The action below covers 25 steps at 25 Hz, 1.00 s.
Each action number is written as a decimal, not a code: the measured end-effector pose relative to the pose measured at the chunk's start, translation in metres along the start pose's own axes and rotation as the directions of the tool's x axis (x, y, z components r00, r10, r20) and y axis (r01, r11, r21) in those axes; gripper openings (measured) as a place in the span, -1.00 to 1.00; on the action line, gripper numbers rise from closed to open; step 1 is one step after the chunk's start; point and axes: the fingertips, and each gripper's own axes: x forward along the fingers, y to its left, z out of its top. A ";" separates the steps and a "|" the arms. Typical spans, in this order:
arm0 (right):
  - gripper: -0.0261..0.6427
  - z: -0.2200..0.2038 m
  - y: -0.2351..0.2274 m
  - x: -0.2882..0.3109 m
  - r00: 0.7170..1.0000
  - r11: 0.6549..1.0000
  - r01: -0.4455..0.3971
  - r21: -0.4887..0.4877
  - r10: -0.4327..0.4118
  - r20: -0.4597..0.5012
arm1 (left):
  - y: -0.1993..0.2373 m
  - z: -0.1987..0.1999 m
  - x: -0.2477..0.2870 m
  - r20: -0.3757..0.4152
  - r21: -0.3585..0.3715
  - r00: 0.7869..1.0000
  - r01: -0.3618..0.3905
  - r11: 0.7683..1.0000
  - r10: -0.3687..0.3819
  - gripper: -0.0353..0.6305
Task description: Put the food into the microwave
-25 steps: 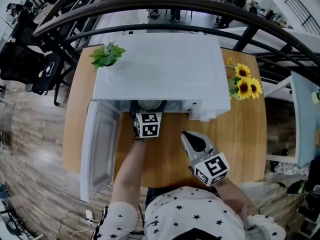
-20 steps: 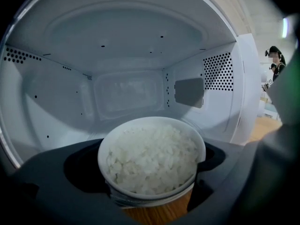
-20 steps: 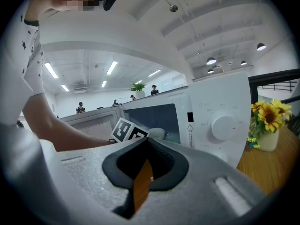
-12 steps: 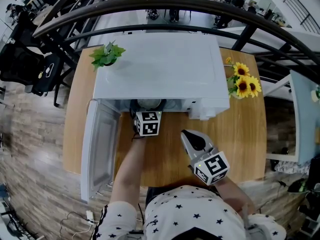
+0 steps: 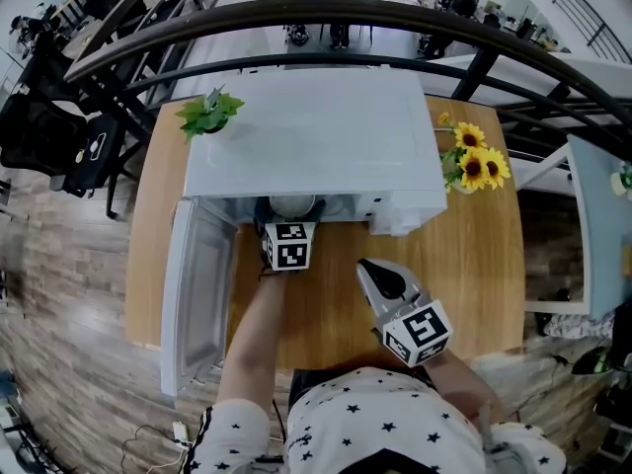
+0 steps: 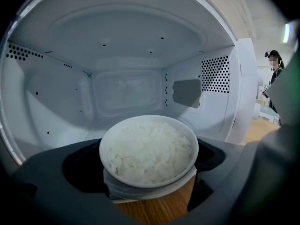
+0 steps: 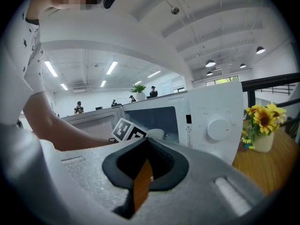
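A white bowl of rice (image 6: pixel 149 151) sits between the dark jaws of my left gripper (image 6: pixel 149 165), which is shut on it. The bowl (image 5: pixel 293 205) is at the mouth of the white microwave (image 5: pixel 316 136), just above the front sill, with the empty cavity (image 6: pixel 126 93) behind it. In the head view the left gripper (image 5: pixel 292 221) reaches in under the microwave's front edge. My right gripper (image 5: pixel 373 268) hangs over the wooden table in front of the control panel (image 7: pixel 218 125). Its jaws stand together with nothing between them (image 7: pixel 143 172).
The microwave door (image 5: pixel 197 294) swings open to the left, past the table edge. A small green plant (image 5: pixel 210 110) stands on the microwave's top. A vase of sunflowers (image 5: pixel 474 166) stands on the table (image 5: pixel 484 275) to the right. A dark railing (image 5: pixel 326 13) runs behind.
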 end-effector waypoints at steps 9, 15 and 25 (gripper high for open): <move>-0.91 0.001 0.014 -0.016 1.000 1.000 0.008 -0.016 -0.007 0.018 | -0.005 -0.005 -0.030 0.011 -0.037 1.000 -0.004 0.999 0.004 0.70; -0.91 0.003 0.020 -0.030 0.999 0.999 0.029 -0.020 -0.028 0.038 | -0.013 -0.015 -0.056 -0.002 -0.059 1.000 -0.011 0.998 0.011 0.70; -0.91 0.004 0.034 -0.054 0.996 0.998 0.056 -0.025 -0.054 0.076 | -0.039 -0.004 -0.111 0.063 -0.130 0.997 0.040 0.991 -0.032 0.69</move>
